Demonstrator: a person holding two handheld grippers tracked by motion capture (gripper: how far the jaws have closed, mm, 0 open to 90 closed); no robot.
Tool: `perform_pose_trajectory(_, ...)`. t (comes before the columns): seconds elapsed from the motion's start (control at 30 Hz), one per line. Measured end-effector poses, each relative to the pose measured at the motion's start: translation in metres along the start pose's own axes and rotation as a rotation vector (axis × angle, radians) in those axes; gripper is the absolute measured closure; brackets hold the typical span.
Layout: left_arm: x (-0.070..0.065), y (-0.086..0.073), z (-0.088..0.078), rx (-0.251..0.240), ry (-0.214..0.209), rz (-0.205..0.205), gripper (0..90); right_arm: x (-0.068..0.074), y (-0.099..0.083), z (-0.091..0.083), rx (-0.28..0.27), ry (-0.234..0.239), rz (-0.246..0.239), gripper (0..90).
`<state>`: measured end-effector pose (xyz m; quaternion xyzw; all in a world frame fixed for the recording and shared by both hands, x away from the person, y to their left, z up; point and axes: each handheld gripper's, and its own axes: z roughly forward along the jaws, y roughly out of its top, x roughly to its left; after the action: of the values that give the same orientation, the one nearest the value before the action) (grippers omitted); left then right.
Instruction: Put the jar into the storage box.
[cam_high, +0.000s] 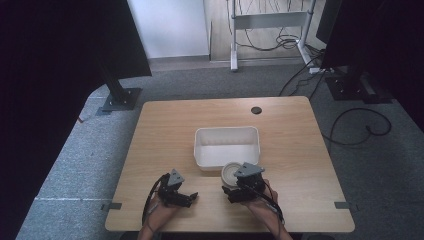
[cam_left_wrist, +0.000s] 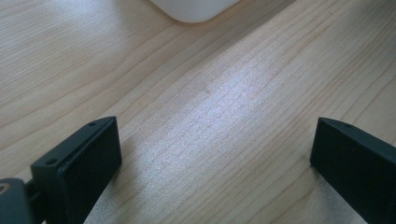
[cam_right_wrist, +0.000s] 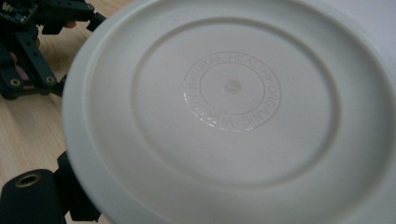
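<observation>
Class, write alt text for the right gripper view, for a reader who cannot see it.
A round white plastic dish, seen close up, shows its underside with a ring of embossed lettering at the centre. Part of the right hand-held gripper shows at the bottom left, against the dish's rim. The left hand-held gripper sits farther off on the wooden table, at the upper left.

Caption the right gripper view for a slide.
Underside of a white plastic lid with embossed ring lettering, close before the right gripper's camera; the left gripper lies beyond on the wooden table.
</observation>
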<state>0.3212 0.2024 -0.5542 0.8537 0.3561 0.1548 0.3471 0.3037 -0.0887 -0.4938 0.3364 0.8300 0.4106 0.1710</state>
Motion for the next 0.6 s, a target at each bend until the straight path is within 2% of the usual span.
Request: perform_pose_trajectory(0.6, 0.000, 0.000, 0.000, 0.000, 0.000, -0.001, 1.7, -0.002, 0.027, 0.020, -0.006, 0.007, -0.002, 9.6)
